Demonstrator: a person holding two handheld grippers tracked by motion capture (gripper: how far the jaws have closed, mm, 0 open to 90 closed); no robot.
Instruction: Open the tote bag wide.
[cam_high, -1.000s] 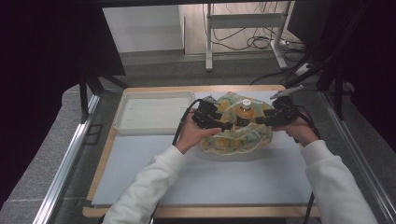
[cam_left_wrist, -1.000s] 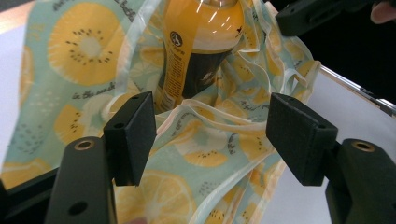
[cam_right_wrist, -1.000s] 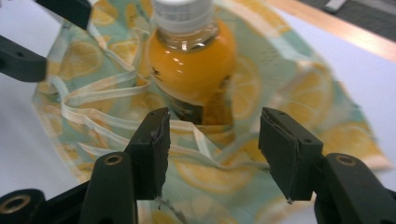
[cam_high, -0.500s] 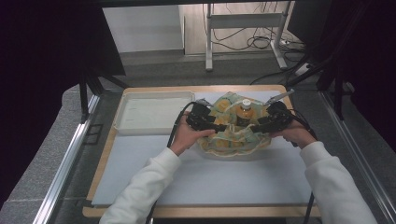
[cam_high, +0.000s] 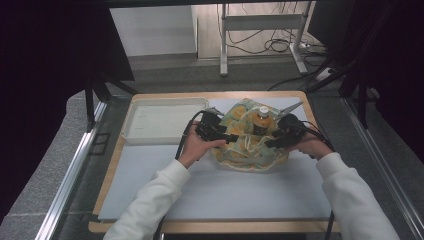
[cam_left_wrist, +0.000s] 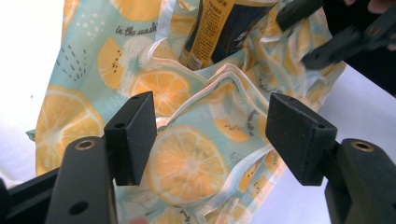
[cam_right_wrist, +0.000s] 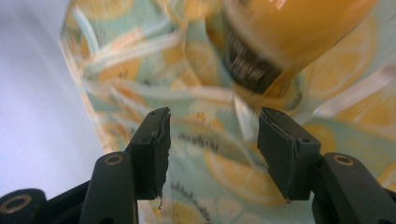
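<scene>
A lemon-print fabric bag (cam_high: 250, 150) lies crumpled on the pale mat, with an orange drink bottle (cam_high: 261, 120) with a white cap standing in it. My left gripper (cam_high: 227, 136) is at the bag's left side, and my right gripper (cam_high: 272, 142) is at its right side. In the left gripper view my left gripper (cam_left_wrist: 212, 126) is open, with the bag's folded rim (cam_left_wrist: 224, 79) lying loose between the jaws and the bottle's label (cam_left_wrist: 219, 28) beyond. In the right gripper view my right gripper (cam_right_wrist: 212, 140) is open over the fabric (cam_right_wrist: 210, 107), with the bottle (cam_right_wrist: 289, 32) close ahead.
An empty white tray (cam_high: 160, 120) stands at the back left of the wooden board (cam_high: 112, 175), just left of my left hand. The pale mat (cam_high: 240, 190) spreads in front of the bag. Metal rails run along both sides of the table.
Both hands have sunk a little and drawn in toward the bag's sides. The bag and bottle stay in place. Both grippers' jaws stand as wide as before.
</scene>
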